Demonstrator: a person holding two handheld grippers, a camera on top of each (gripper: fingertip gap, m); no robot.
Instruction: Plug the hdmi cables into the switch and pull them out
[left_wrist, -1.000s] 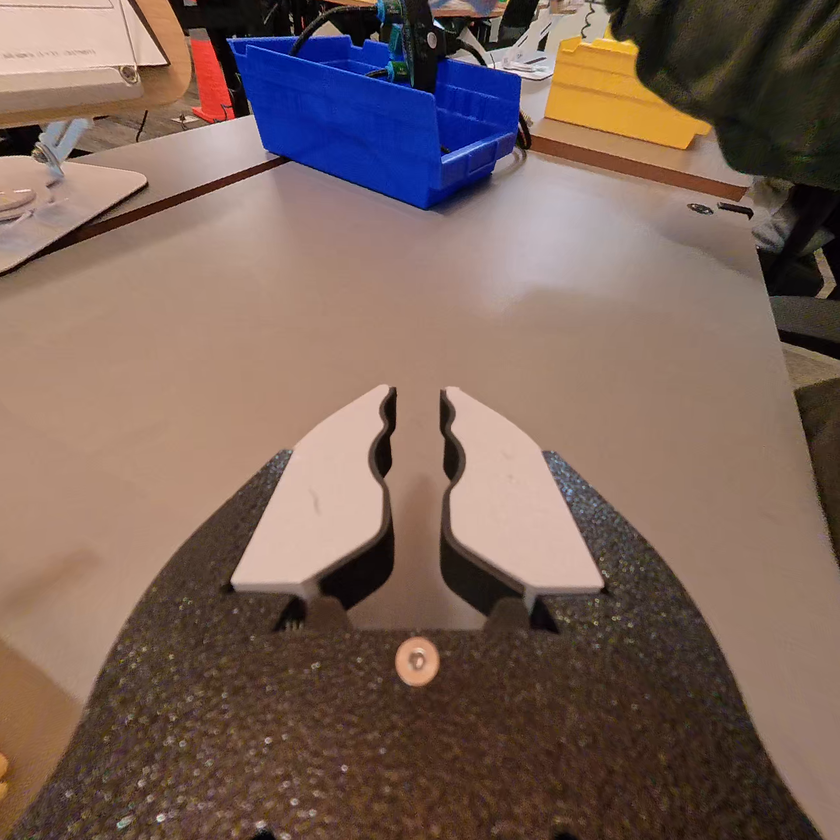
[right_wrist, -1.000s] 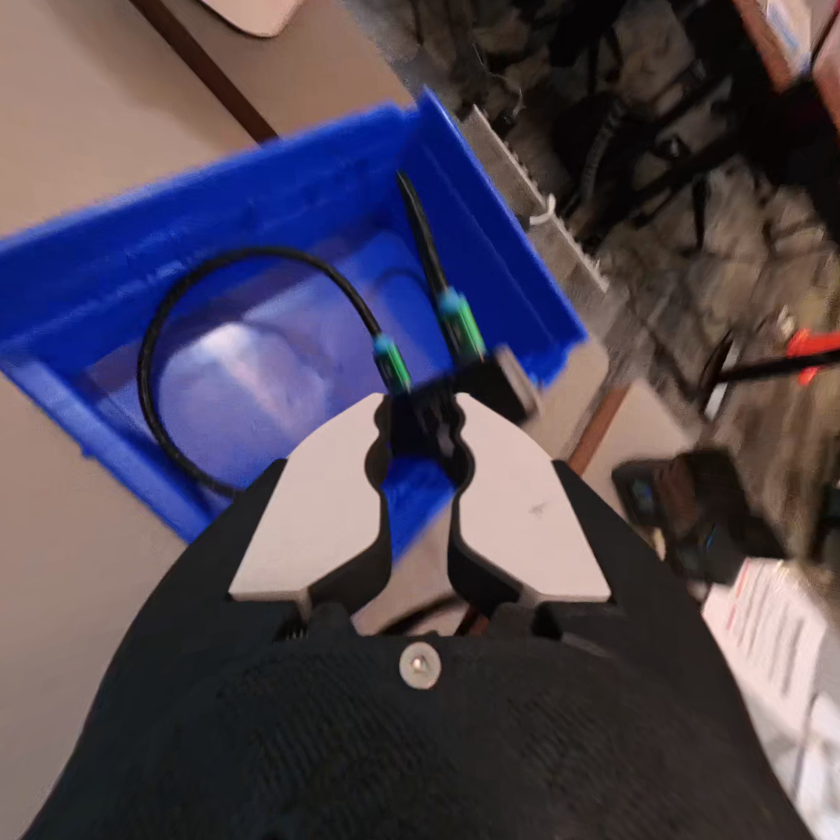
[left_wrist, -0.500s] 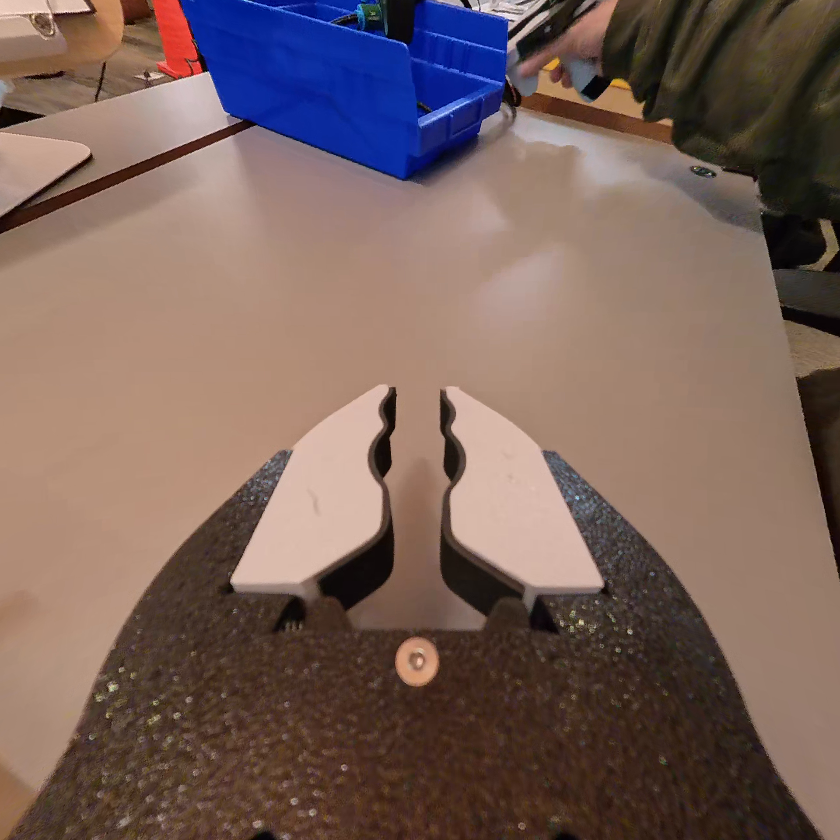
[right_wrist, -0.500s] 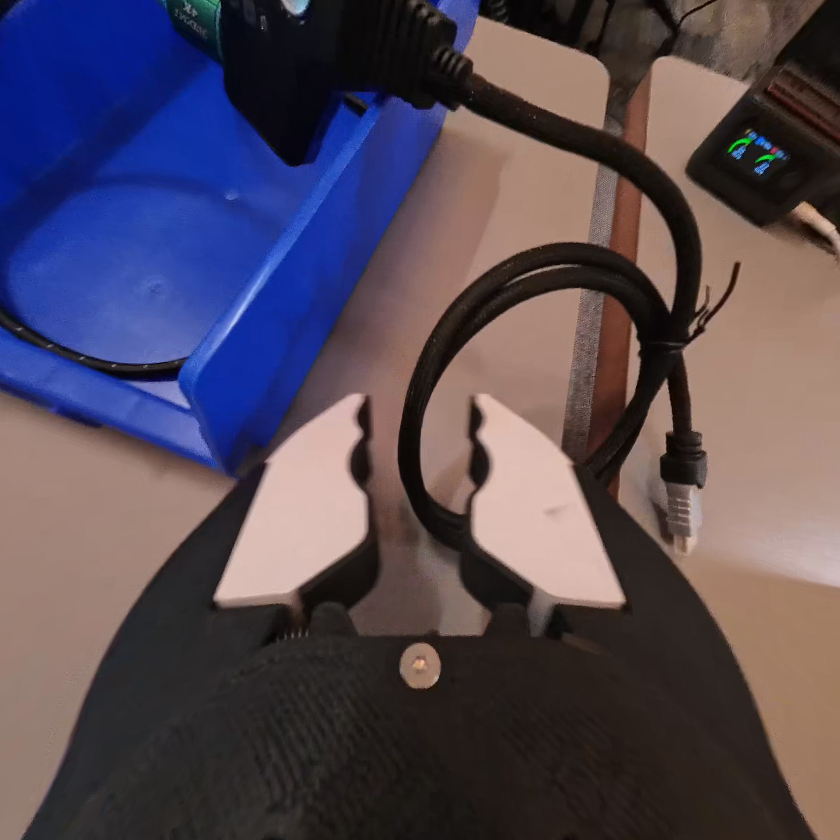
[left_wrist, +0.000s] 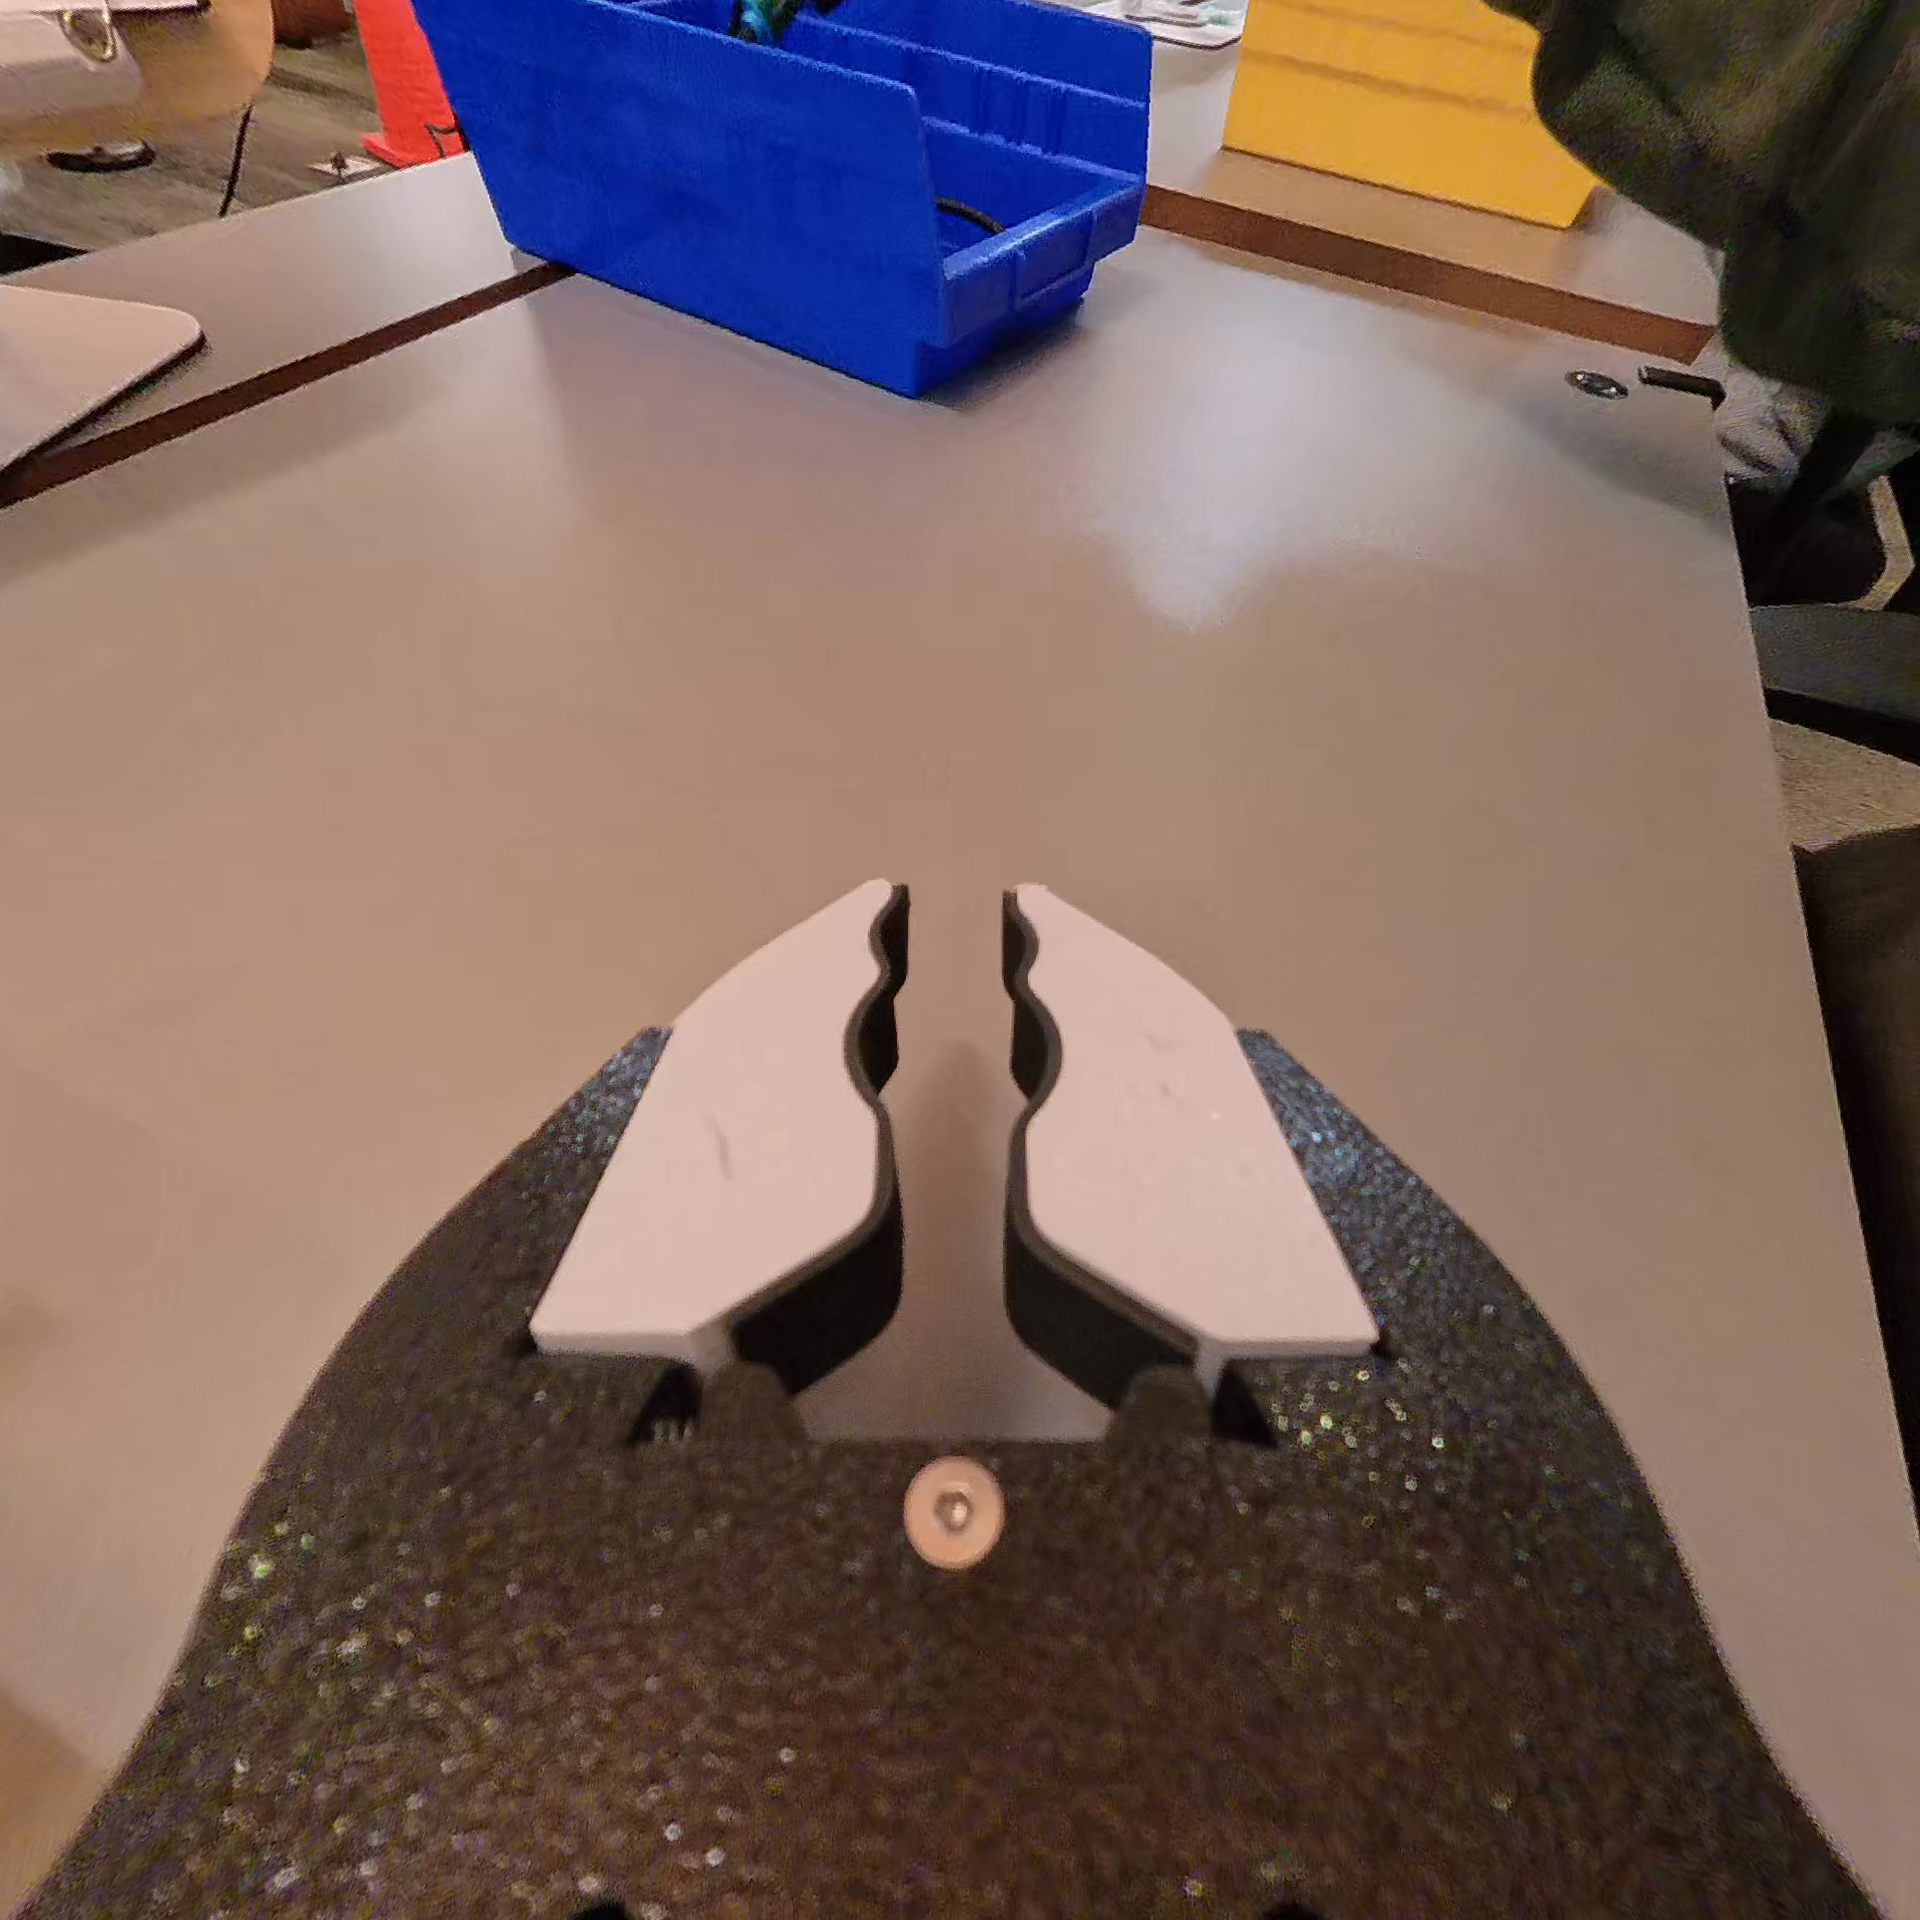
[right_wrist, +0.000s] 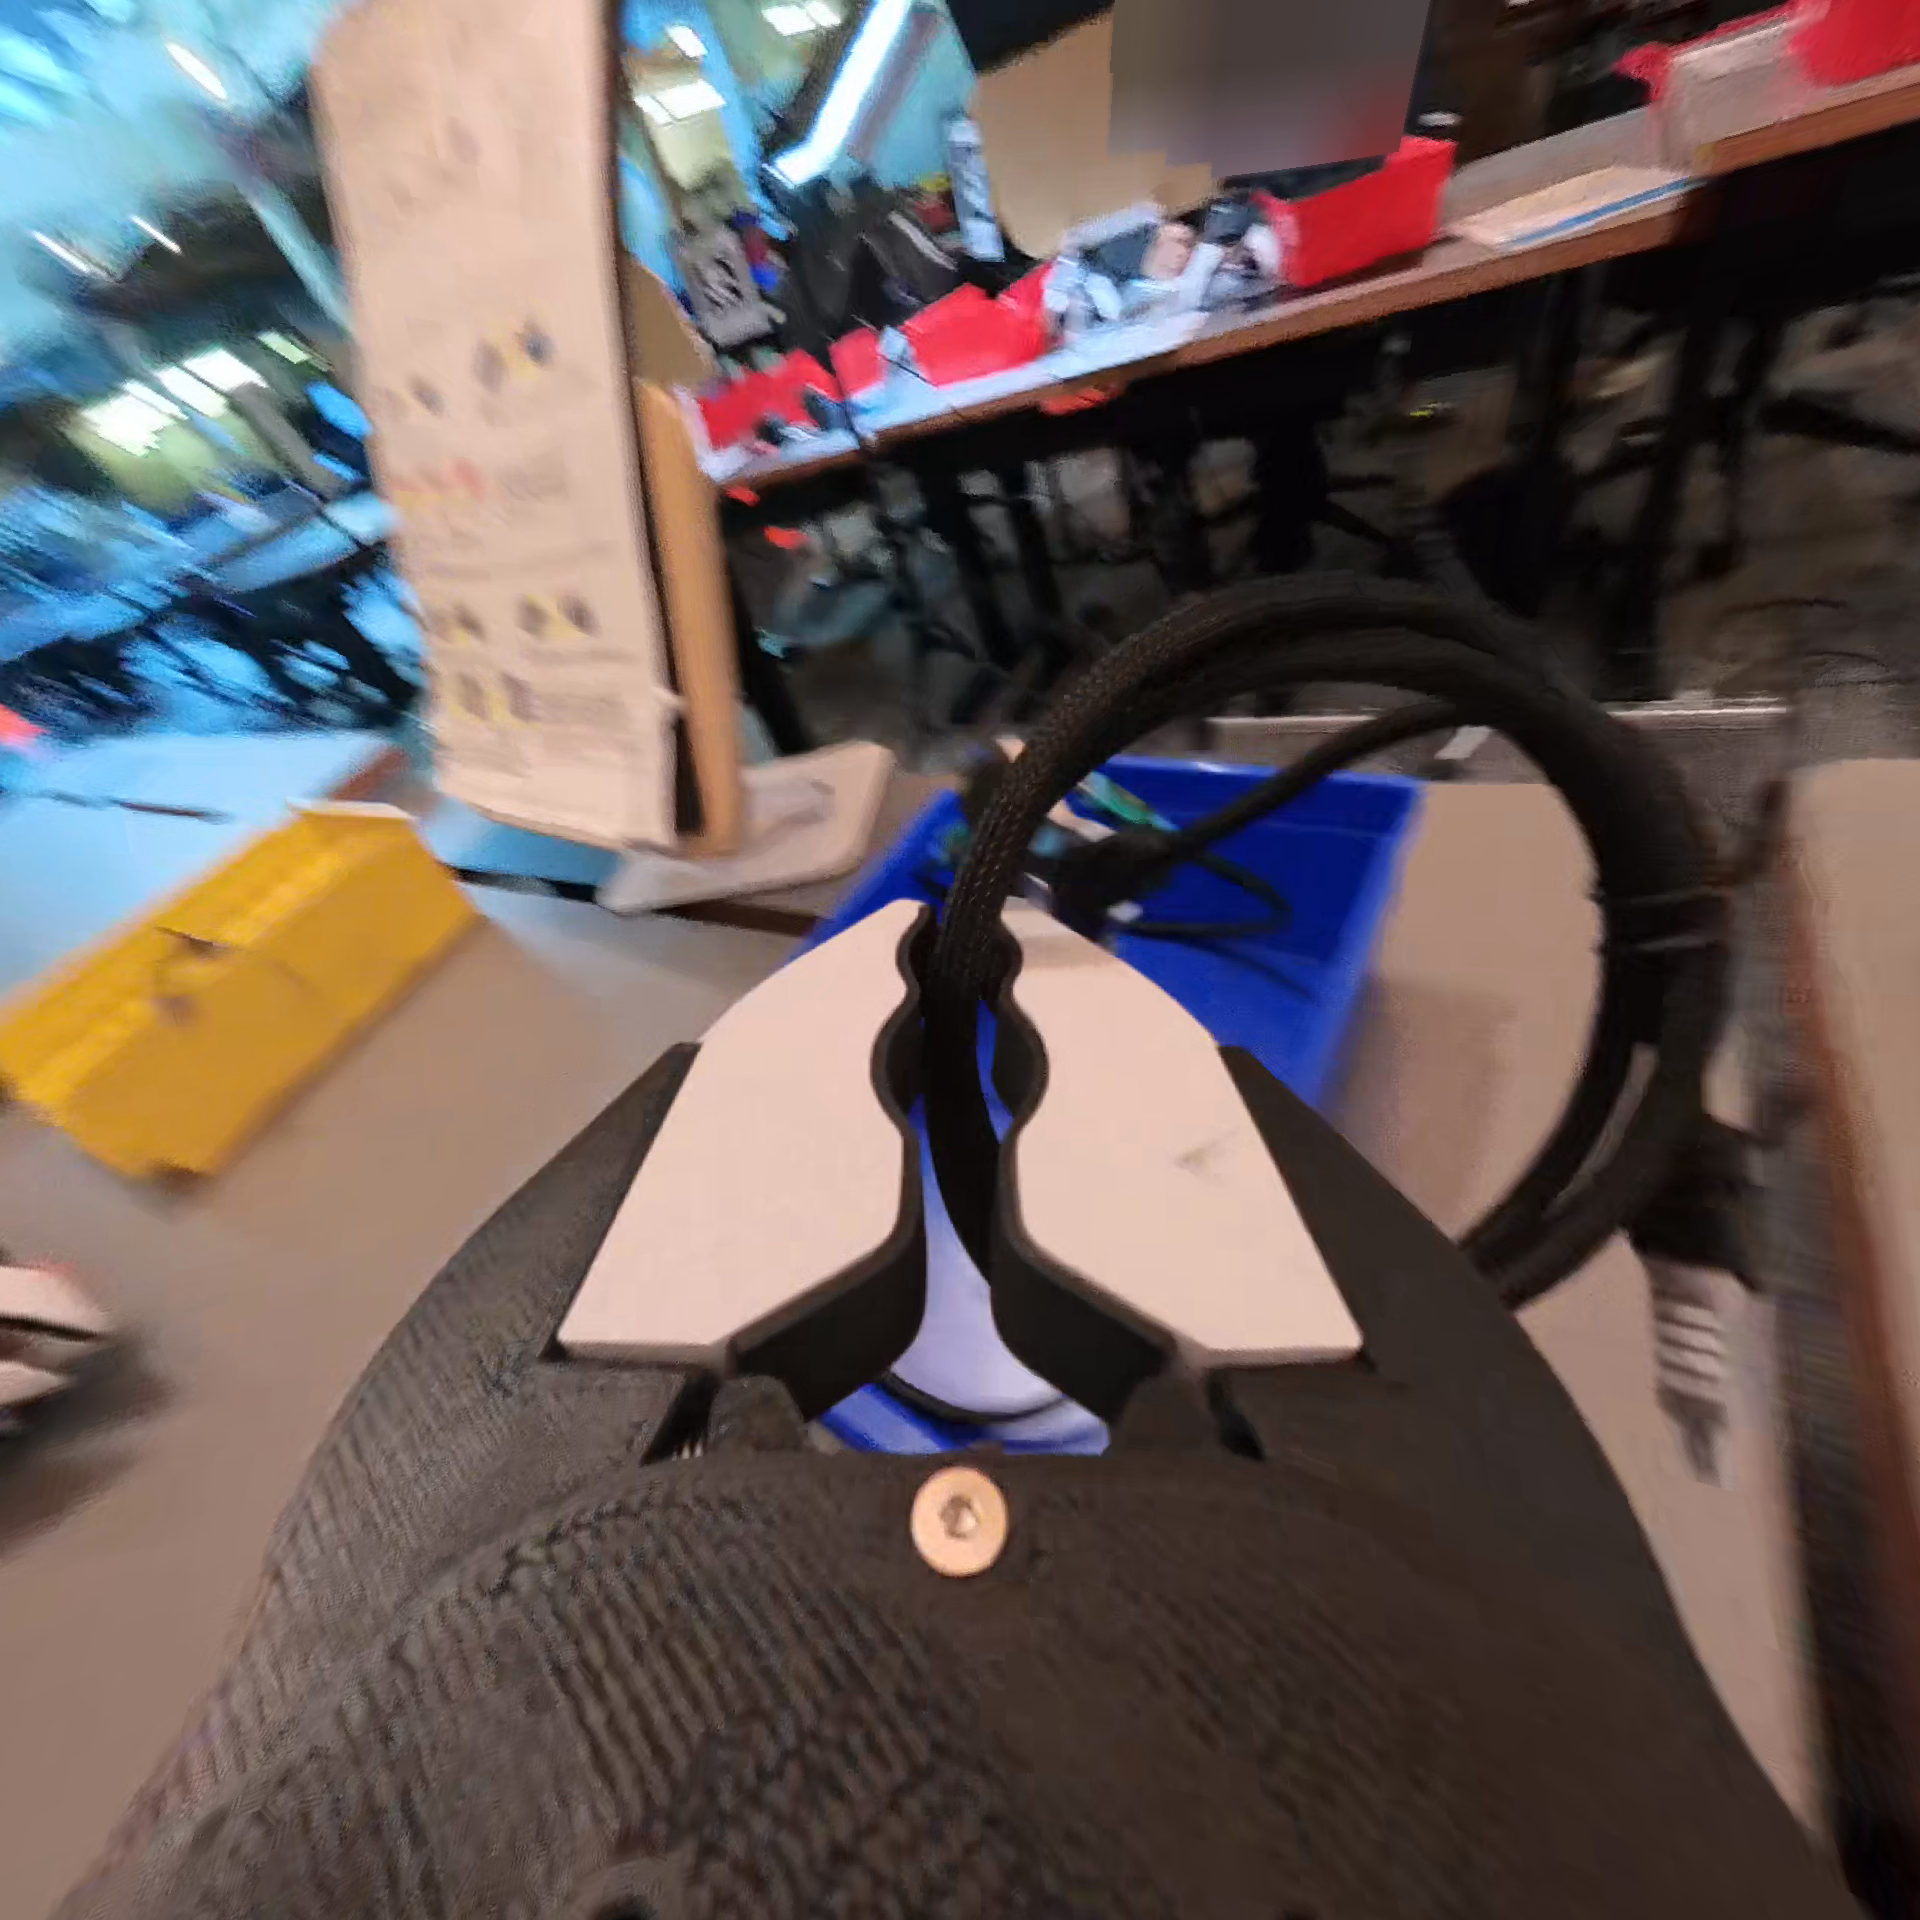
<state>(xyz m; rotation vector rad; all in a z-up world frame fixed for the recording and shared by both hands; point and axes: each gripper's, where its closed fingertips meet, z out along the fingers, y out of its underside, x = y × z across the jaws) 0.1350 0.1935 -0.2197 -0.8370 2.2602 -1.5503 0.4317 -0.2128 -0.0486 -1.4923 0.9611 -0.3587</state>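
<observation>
The hdmi cable, black and braided, is pinched in my right gripper: the jaws are closed onto its doubled strands near the tips, with only the cable's thickness between them. From the grip it loops up and round to the right in a wide coil, bound together on its far right side, and a silver-tipped plug hangs from the coil's lower right, blurred. Just beyond these jaws and partly beneath them sits the blue bin, where thinner black leads and something with green-and-teal ends lie (too blurred to say whether that is the switch). Off to the left of the jaws a yellow bin rests on the table, and a cardboard stand rises behind it.

My left gripper holds nothing. Its jaws stand slightly apart, a narrow gap showing bare table between them, and they hover low over that surface touching nothing. The blue bin lies well ahead of them, a little to the left, with a bit of black cord showing at its open front. Farther off to the right is the yellow bin, and a dark green sleeve fills the upper right corner.
</observation>
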